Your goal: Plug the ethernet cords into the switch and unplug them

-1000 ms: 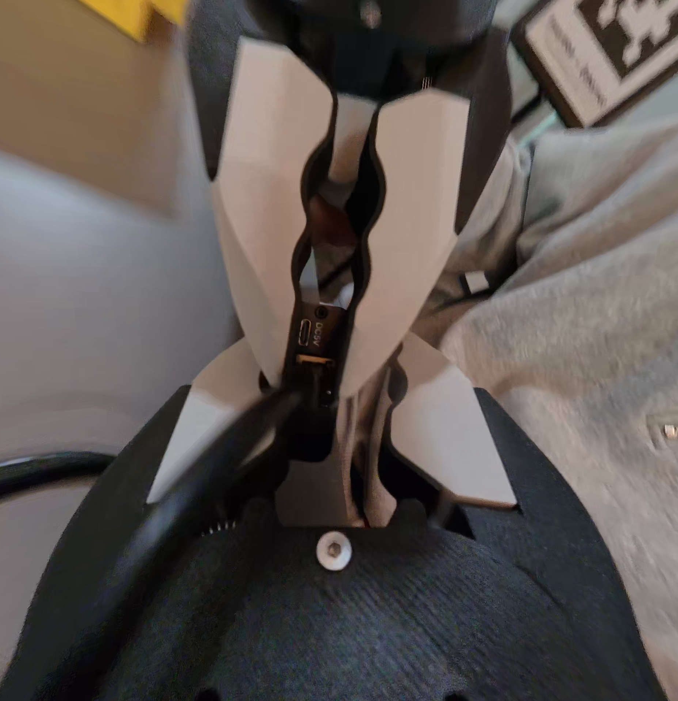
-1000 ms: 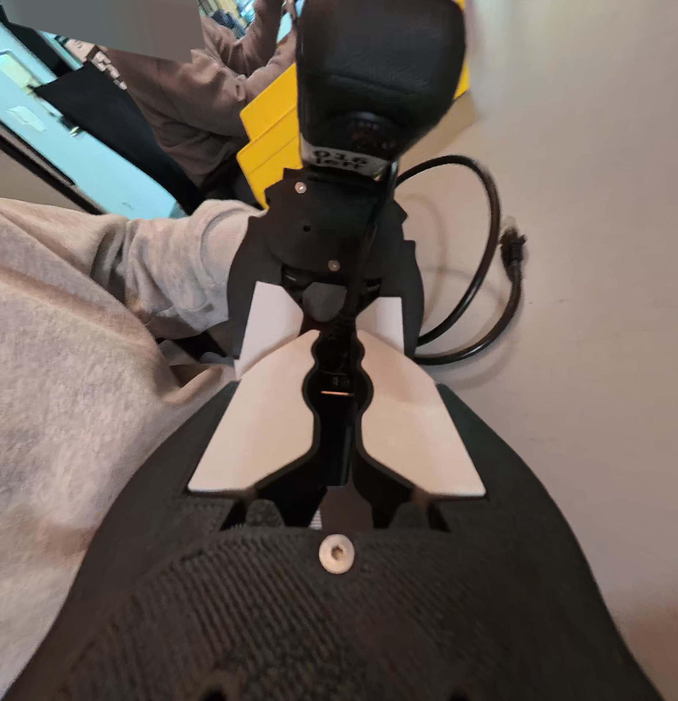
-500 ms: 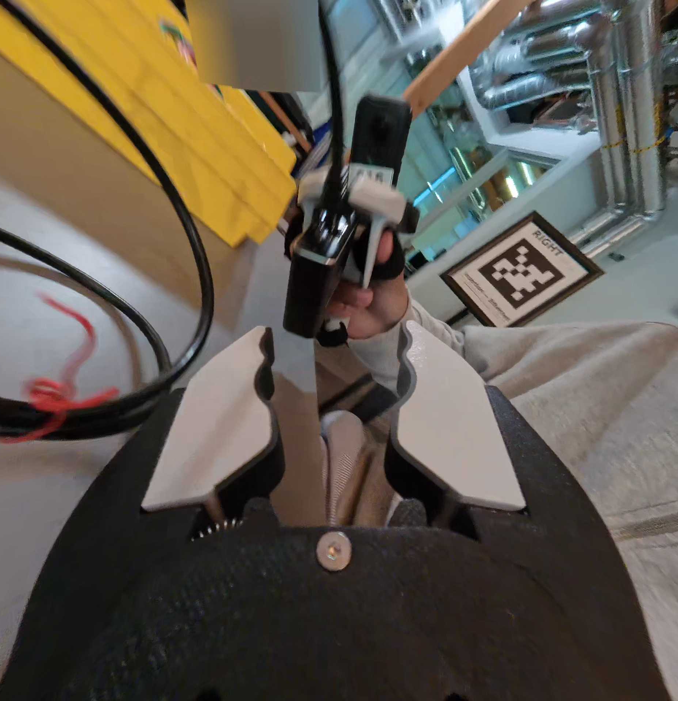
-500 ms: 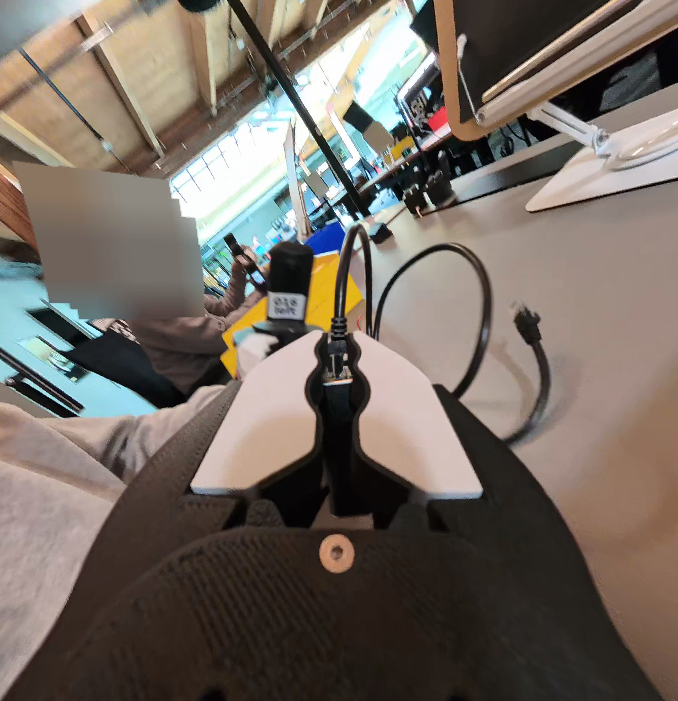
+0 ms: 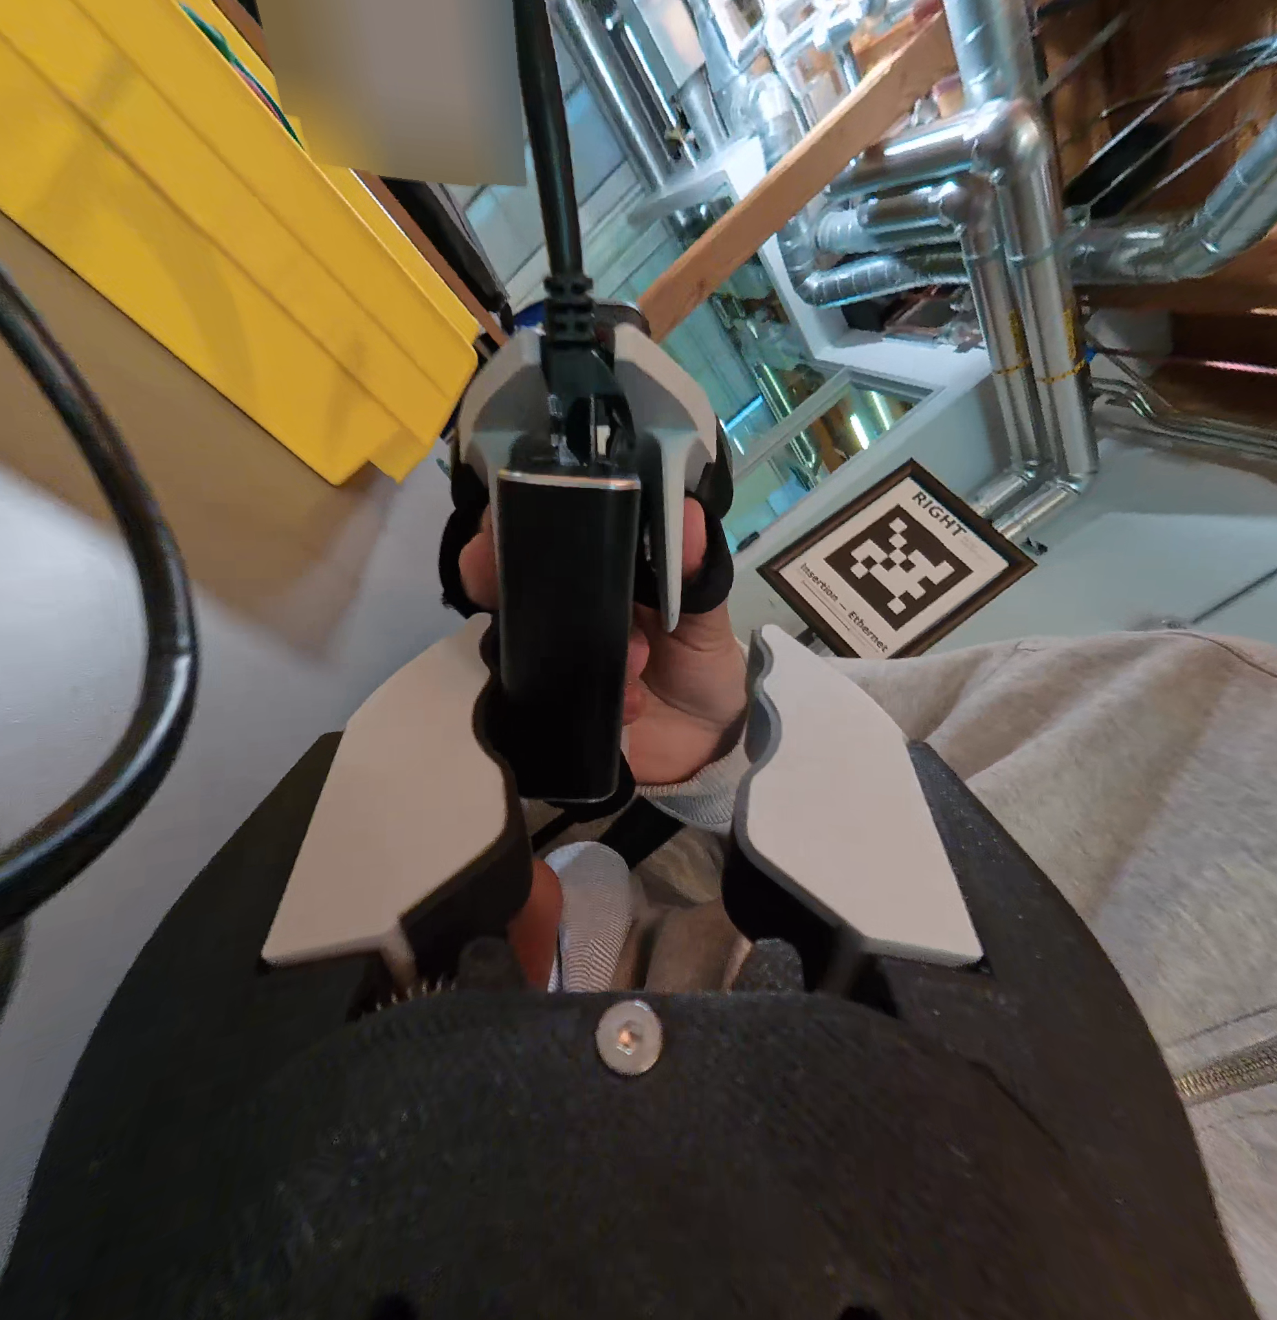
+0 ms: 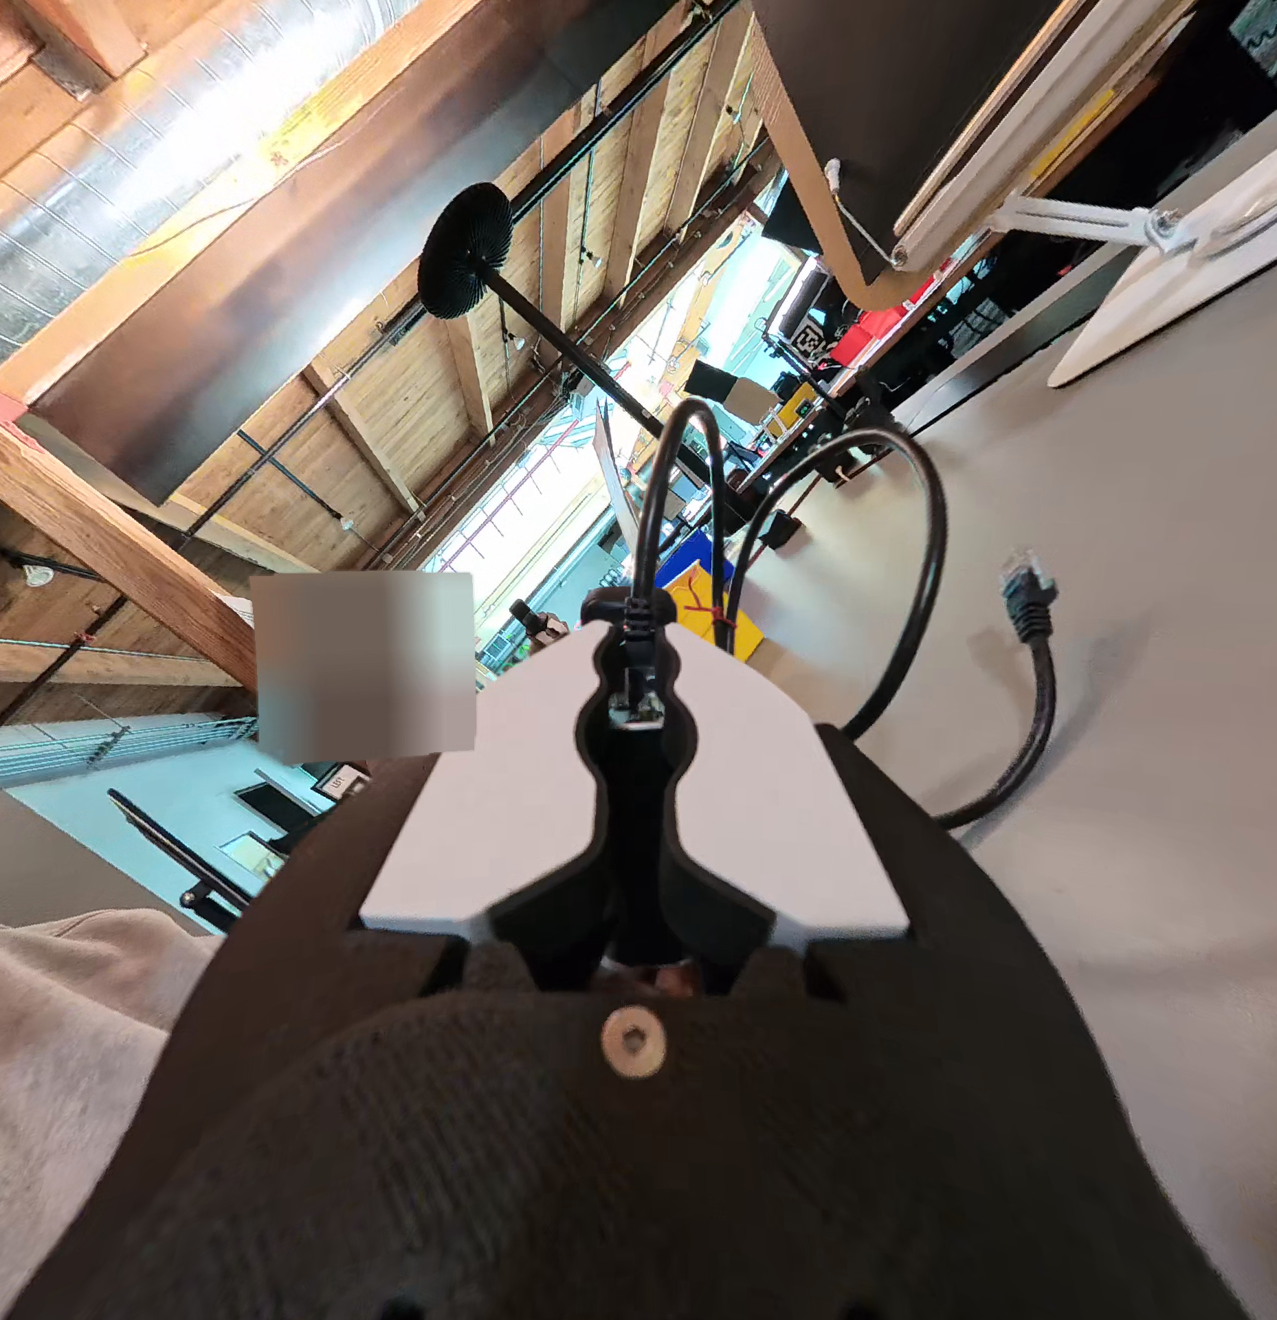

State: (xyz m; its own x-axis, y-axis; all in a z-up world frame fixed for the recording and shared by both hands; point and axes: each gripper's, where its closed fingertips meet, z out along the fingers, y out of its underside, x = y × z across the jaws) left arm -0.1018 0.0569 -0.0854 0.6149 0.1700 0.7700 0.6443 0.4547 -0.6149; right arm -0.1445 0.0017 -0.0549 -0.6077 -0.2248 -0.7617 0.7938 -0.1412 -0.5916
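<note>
— Pale grey table [image 6: 1157,643] underneath, timber beams and silver ducting overhead. Starting at the left gripper [image 5: 621,643]?

— Spread wide, clamped on nothing. Set around the near end of the switch [image 5: 561,628], closer to the left finger; cannot tell whether touching. Looks like lining up to take the box.

— And the right gripper [image 6: 639,632]?

— Closed tight along the switch, lifted off the table, port end out at the fingertips. Held that way, probably, to keep the socket face clear and brace the box against a pull.

— Plugged in?

— One ethernet cord [image 6: 643,500] seated in that far end, arching up and away. Loose on the table to the right, a second cord [image 6: 1044,686], its plug [image 6: 1025,593] bare and well apart from the switch. Judged mid-task: either awaiting insertion or already pulled.

— Further out?

— Yellow bins [image 5: 228,236] far left, grey sleeve [image 5: 1085,821] on the right, monitor stand [image 6: 1192,286] far right.

— Any writing?

— No brand legible on the switch. Framed card [image 5: 896,557] with a black-and-white square code and printed lines, far right behind the hand [image 5: 678,686]; left unread.
</note>
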